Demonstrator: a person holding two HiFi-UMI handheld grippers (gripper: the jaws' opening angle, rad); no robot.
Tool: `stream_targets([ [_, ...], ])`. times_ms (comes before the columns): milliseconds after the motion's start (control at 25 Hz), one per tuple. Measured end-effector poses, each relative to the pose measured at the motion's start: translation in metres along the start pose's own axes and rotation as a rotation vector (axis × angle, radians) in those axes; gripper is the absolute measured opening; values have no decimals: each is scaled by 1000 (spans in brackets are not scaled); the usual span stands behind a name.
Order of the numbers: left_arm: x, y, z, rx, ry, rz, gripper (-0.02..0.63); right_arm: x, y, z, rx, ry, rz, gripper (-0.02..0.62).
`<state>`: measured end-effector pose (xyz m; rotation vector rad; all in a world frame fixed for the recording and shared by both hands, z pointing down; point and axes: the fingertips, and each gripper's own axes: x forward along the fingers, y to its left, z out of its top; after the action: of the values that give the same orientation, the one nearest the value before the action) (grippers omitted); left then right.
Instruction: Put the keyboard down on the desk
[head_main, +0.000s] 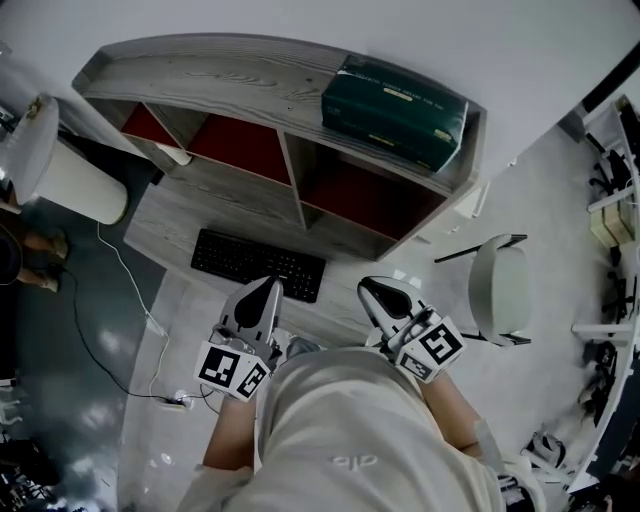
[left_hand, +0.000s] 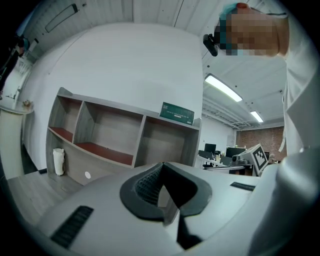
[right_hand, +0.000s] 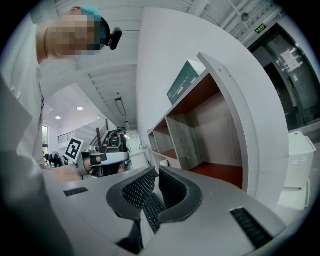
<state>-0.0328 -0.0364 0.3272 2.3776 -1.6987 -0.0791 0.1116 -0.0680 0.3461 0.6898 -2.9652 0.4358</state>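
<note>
Keyboard (head_main: 258, 264) lies flat on the desk (head_main: 170, 215), in front of the shelf unit (head_main: 250, 80) and close to the desk's front edge. Left gripper (head_main: 268, 290) and right gripper (head_main: 375, 290) are both near the person's body. Jaws are pressed together on each, nothing held; in the right gripper view the keyboard shows only beyond the jaws. Task looks done. Main risk from here: the left gripper's tip appears just beside the keyboard in the head view (height gap can't be judged), so a careless swing or a sleeve could knock it off the edge. It also lies a bit askew vs. the shelf unit; straightening it w/ closed jaws could shove it too far.
</note>
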Motion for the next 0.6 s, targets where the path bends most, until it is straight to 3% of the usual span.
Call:
stream_targets([
  [600, 1, -7, 0, 2, 1, 15, 17, -2, -12, 4, 27, -15, -7, 44],
])
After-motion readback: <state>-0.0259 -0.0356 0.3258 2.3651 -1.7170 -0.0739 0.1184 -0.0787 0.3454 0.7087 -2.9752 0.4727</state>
